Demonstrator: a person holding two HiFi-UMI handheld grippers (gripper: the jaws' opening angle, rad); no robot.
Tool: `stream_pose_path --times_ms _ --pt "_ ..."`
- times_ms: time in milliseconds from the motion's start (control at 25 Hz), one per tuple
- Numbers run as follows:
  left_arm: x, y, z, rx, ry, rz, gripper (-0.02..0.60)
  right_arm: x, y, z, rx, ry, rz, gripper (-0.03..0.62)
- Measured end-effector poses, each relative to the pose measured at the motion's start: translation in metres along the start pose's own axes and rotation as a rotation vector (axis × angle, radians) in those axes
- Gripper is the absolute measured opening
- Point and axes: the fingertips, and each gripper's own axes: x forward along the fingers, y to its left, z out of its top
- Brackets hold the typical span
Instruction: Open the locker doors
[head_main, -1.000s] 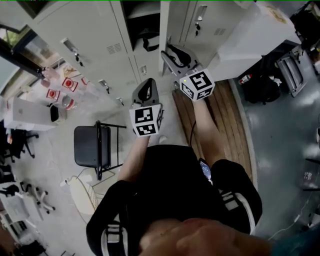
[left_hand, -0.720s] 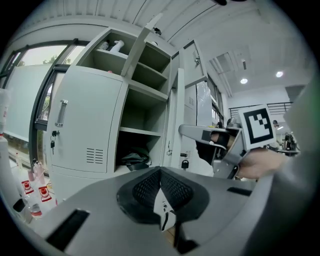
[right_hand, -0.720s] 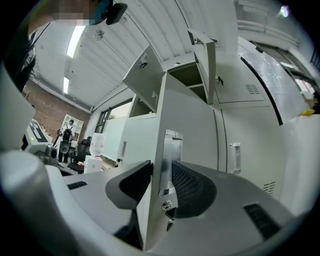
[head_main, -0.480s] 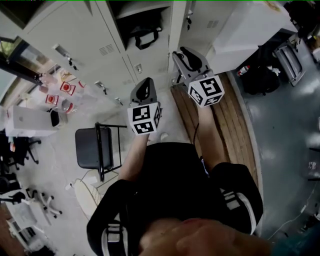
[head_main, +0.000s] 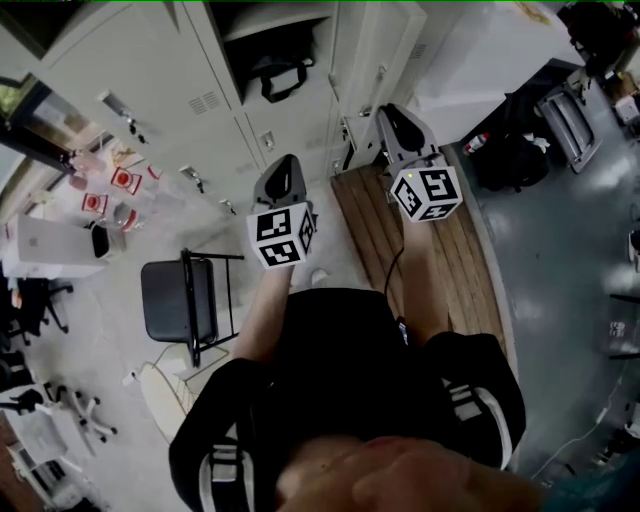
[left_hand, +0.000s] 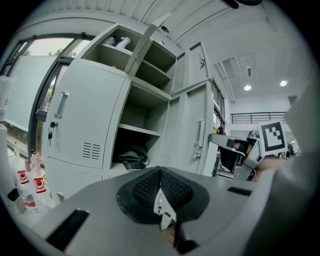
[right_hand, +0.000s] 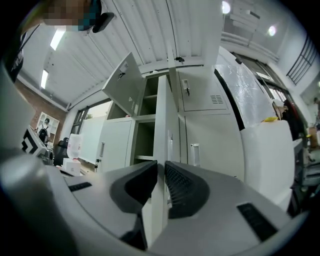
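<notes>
Standing open, the locker compartment (left_hand: 145, 140) holds a dark bag (left_hand: 131, 157); its door (left_hand: 196, 132) hangs wide at the right edge. Left gripper (left_hand: 160, 175) is clenched and empty. Right gripper (right_hand: 161, 177) faces the door's edge, its jaws just closing with nothing between them.

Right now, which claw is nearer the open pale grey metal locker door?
Right. The right claw faces the door edge-on, close ahead, jaws just closing on nothing. The left claw hangs farther back, left of it, before the open compartment.
</notes>
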Motion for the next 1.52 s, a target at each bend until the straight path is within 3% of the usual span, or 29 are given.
stream_pose_path --times_ms 280,640,920,1120,1240,1520 --pt "-0.003 0.011 0.002 -0.024 -0.012 0.038 0.009 -0.008 -0.025 0.0 0.001 0.004 -0.066 0.061" --pt "-0.011 0.017 0.013 -0.038 -0.041 0.068 0.009 -0.029 -0.02 0.015 -0.055 0.015 -0.082 0.061" --pt "-0.023 0.047 0.025 -0.031 -0.071 0.163 0.009 -0.028 0.033 0.015 -0.052 0.049 0.024 0.061" --pt "-0.043 0.067 0.037 -0.006 -0.094 0.22 0.009 -0.013 0.093 -0.009 -0.001 0.088 0.202 0.059" --pt "-0.055 0.071 0.035 0.004 -0.096 0.235 0.009 -0.012 0.13 -0.018 0.012 0.091 0.303 0.024" --pt "-0.071 0.077 0.03 0.009 -0.093 0.256 0.009 -0.002 0.158 -0.038 0.021 0.141 0.357 0.023"
